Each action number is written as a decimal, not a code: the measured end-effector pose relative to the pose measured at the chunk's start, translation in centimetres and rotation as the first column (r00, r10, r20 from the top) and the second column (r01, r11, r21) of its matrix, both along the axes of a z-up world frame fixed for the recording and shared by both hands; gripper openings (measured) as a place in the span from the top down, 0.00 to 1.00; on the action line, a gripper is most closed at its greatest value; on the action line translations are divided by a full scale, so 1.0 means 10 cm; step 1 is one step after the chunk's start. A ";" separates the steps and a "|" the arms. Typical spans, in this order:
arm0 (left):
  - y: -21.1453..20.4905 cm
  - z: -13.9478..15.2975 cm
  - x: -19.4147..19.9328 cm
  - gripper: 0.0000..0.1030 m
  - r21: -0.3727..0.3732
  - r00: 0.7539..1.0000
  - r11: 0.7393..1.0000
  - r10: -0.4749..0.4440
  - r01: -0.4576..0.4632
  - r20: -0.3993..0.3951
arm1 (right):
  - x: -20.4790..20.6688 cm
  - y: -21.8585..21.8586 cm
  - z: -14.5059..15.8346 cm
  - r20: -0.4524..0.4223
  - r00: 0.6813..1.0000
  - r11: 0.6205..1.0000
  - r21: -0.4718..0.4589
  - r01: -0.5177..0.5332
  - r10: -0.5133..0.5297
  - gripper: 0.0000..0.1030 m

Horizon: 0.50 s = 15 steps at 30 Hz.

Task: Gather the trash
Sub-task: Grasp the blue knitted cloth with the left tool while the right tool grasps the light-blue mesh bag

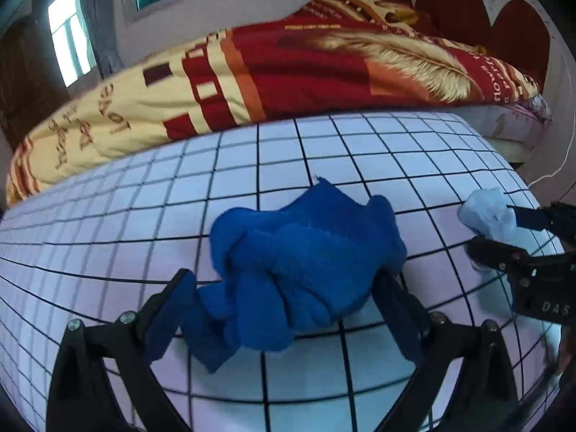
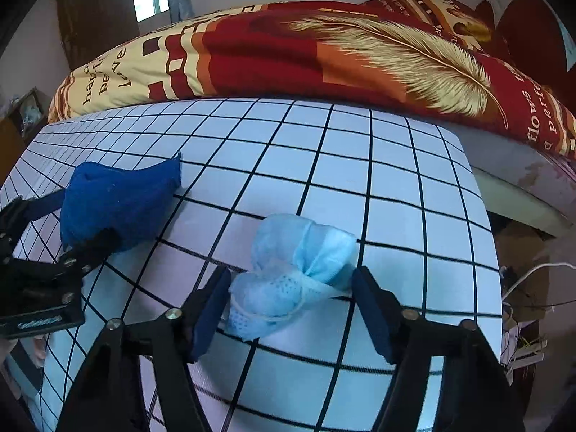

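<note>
Both grippers are lowered over a white table (image 2: 396, 187) ruled with a black grid, each straddling a piece of trash.

The left gripper (image 1: 284, 298) reaches forward and slightly down, its two blue-padded fingers (image 1: 169, 316) spread on either side of a crumpled blue cloth (image 1: 306, 252). The cloth fills the gap and bulges past the fingertips, and the pads press into its sides — the jaws look closed on it, though still fairly wide because of its bulk. In the right wrist view the same cloth (image 2: 118, 201) lies at the left part of the table, with the left gripper (image 2: 72, 223) coming in from the left edge.

The right gripper (image 2: 291, 306) points the same way, tilted down toward the tabletop. Its fingers (image 2: 212, 309) stand wide apart around a light blue face mask (image 2: 295, 266), crumpled and resting on the table; there is a small gap beside each pad, so the mask is framed rather than pinched. From the left wrist view the mask (image 1: 486, 212) sits to the right of the cloth, well apart from it, with the right gripper (image 1: 504, 230) around it.

Behind the table lies a bed under a red and cream quilt (image 1: 288, 72) printed with a large feather.
</note>
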<state>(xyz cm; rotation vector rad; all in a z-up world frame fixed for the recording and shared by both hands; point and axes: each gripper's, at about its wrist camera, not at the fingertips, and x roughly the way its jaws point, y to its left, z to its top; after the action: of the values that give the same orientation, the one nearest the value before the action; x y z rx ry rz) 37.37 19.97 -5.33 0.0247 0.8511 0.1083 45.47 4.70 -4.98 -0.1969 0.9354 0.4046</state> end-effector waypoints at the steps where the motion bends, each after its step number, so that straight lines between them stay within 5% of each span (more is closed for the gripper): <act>1: 0.01 -0.02 0.02 0.16 -0.014 1.000 1.000 0.001 -0.001 -0.012 | 0.01 0.00 0.00 0.004 1.000 1.000 0.002 -0.001 0.001 0.44; 3: 0.02 -0.03 0.06 0.26 -0.034 1.000 0.999 -0.005 0.005 -0.013 | 0.00 0.01 0.02 0.013 1.000 1.000 0.004 -0.012 0.012 0.57; 4: 0.03 -0.03 0.06 0.40 -0.050 1.000 0.999 -0.009 0.009 -0.012 | 0.00 0.01 0.02 0.012 1.000 1.000 0.008 -0.019 0.019 0.67; 7: -0.02 0.01 -0.02 0.58 -0.049 1.000 0.999 -0.022 0.022 -0.001 | -0.04 -0.05 0.06 0.014 1.000 0.999 0.046 -0.025 0.024 0.76; 15: -0.19 0.23 -0.54 0.61 -0.071 0.994 0.995 -0.057 0.064 0.093 | -0.53 -0.32 0.33 0.084 0.996 0.993 0.107 -0.051 0.042 0.77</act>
<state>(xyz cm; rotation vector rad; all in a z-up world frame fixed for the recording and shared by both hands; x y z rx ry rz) 32.01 18.05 -3.04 -0.0238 0.7618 0.0210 40.20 1.50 -1.67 -0.1350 0.8268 0.4862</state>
